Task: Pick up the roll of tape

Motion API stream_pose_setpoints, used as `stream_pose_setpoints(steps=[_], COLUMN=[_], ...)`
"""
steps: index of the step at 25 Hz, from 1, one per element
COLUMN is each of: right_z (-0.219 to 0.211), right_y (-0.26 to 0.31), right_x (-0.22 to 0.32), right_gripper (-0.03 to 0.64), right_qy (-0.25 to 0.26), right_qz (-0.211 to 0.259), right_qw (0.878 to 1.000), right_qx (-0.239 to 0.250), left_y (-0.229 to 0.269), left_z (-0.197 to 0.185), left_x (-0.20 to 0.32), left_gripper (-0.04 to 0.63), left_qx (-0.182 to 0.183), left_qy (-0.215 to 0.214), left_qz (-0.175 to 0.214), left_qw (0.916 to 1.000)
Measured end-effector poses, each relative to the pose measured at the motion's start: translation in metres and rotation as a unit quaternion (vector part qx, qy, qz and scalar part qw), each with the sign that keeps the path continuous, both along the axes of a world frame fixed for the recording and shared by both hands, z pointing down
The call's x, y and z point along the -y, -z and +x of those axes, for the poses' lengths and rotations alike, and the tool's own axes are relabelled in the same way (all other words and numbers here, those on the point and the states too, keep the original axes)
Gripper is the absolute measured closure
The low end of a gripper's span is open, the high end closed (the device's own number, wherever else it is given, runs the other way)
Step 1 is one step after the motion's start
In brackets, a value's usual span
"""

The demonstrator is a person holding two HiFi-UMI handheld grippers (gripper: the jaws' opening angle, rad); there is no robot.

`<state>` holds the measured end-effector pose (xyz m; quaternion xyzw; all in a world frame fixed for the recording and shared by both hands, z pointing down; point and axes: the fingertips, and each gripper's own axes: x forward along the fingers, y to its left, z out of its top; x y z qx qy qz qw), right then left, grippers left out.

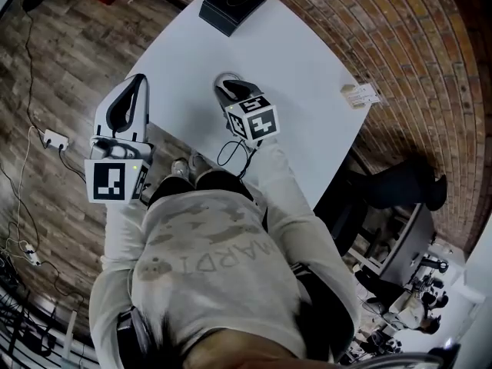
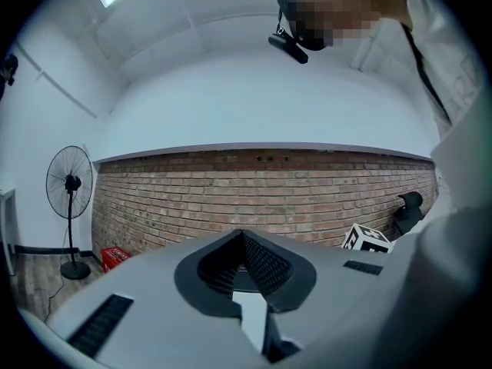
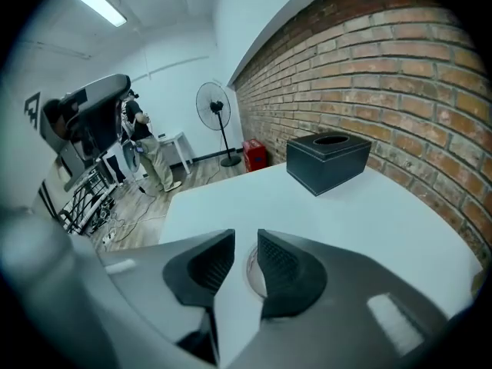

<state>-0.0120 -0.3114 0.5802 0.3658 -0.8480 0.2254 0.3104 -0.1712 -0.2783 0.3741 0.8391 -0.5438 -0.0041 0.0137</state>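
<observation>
Lying flat on the table (image 3: 369, 221) well short of the black box (image 3: 327, 160), the roll of tape (image 3: 251, 271) shows between the parted jaws of the right hand-held gripper (image 3: 245, 237); the closed, empty left hand-held gripper (image 2: 242, 235) is farther off.

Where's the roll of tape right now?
In the right gripper view the roll of tape lies flat on the white table, peeking through the gap of the right gripper, well short of the black box.
</observation>
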Motion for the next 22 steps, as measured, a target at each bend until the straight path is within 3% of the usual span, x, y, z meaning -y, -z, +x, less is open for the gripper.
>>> stream_pose_setpoints(steps=[12,22], right_z=[-0.005,-0.009], right_y=[-0.05,-0.08], right_x=[-0.003,-0.011], right_gripper=[0.469,0.472], right_qy=[0.043,0.073], right_qz=[-0.053,-0.075], right_qw=[0.996,0.987], right_qx=[-0.059,-0.121], left_y=[-0.015,-0.019], left_z=[-0.008,-0.016], left_x=[0.009,0.009], left_gripper=[0.589,0.589], left_qx=[0.003,0.006], left_qy=[0.02,0.029], left_qz=[-0.02,-0.027], left_qw=[0.9996,0.9992])
